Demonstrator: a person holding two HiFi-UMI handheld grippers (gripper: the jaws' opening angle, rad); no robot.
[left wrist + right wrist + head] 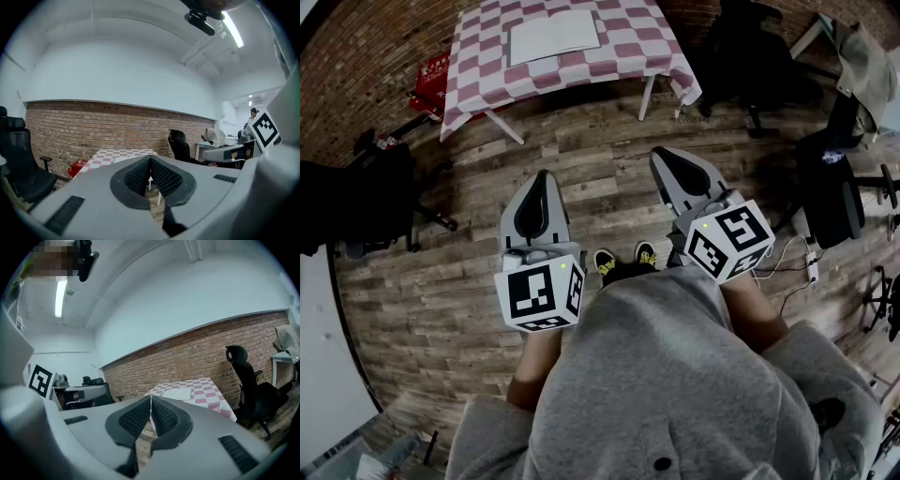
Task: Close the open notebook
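The open notebook (553,36) lies flat with white pages up on a table with a red-and-white checked cloth (628,52) at the far end of the room. In the right gripper view the notebook (178,393) shows pale on the cloth, well beyond the jaws. My left gripper (542,176) and right gripper (661,155) are held side by side above the wooden floor, well short of the table. Both are shut with nothing between the jaws. The left gripper (150,159) and the right gripper (151,399) point toward the table.
Black office chairs stand to the left (366,197) and right (830,187) of the floor, another (750,47) beside the table. A red case (431,80) sits on the floor left of the table. A brick wall (93,126) runs behind.
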